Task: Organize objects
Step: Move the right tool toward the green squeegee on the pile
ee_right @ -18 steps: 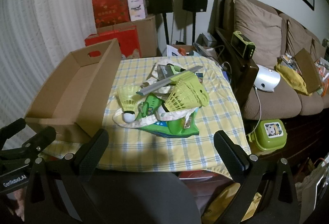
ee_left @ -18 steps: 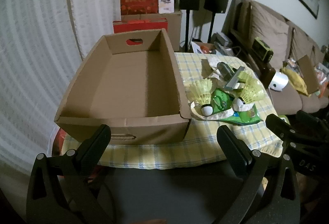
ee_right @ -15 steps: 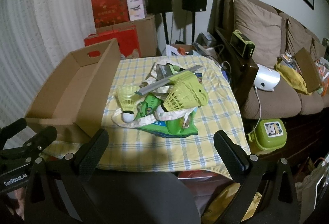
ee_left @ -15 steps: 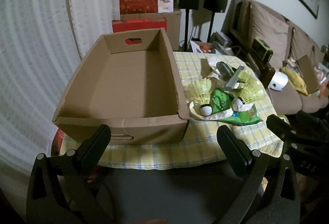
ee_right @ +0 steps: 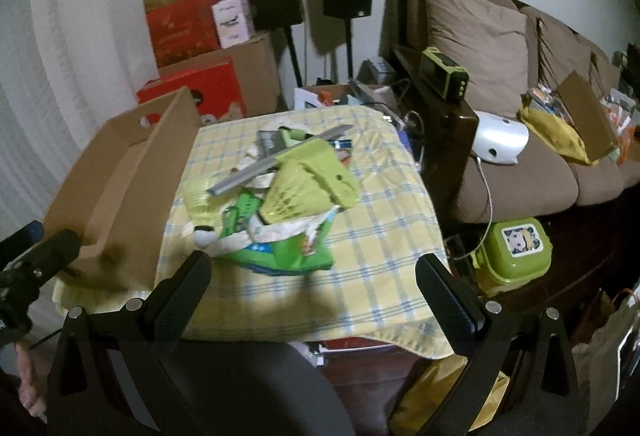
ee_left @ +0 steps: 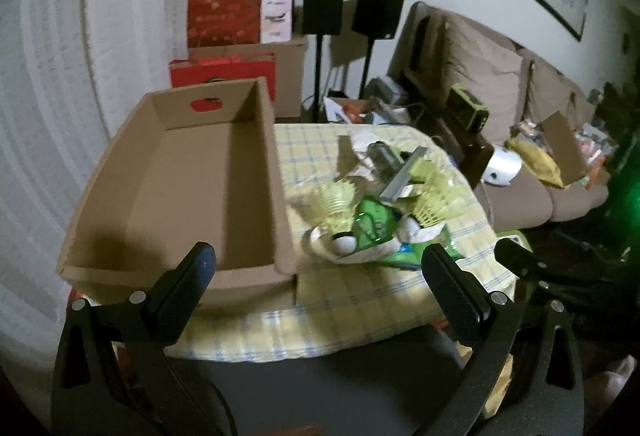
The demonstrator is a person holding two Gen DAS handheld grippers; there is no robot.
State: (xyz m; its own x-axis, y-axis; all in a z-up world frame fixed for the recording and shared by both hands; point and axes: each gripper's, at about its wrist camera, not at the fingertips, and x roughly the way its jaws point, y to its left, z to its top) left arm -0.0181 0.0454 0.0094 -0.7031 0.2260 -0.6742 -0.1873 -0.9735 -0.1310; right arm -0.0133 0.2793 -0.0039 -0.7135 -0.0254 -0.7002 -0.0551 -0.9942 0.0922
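Note:
An empty open cardboard box (ee_left: pixel 180 172) stands on the left of a table covered with a yellow checked cloth (ee_left: pixel 320 300). Right of it lies a pile of objects (ee_left: pixel 380 208): yellow shuttlecocks, a grey metal ruler, green packets, white strips. The box (ee_right: pixel 108 180) and the pile (ee_right: pixel 280 196) also show in the right wrist view, with the ruler (ee_right: pixel 276 164) on top. My left gripper (ee_left: pixel 320 276) is open and empty, near the box's front right corner. My right gripper (ee_right: pixel 312 284) is open and empty, just short of the pile.
A brown sofa (ee_right: pixel 520 116) with clutter stands to the right. Red and cardboard boxes (ee_left: pixel 236 36) and two black speakers (ee_left: pixel 348 8) stand behind the table. A green container (ee_right: pixel 516 252) sits on the floor at the table's right.
Both grippers have moved forward toward the table; the box and pile look larger and nearer. Both stay open and empty.

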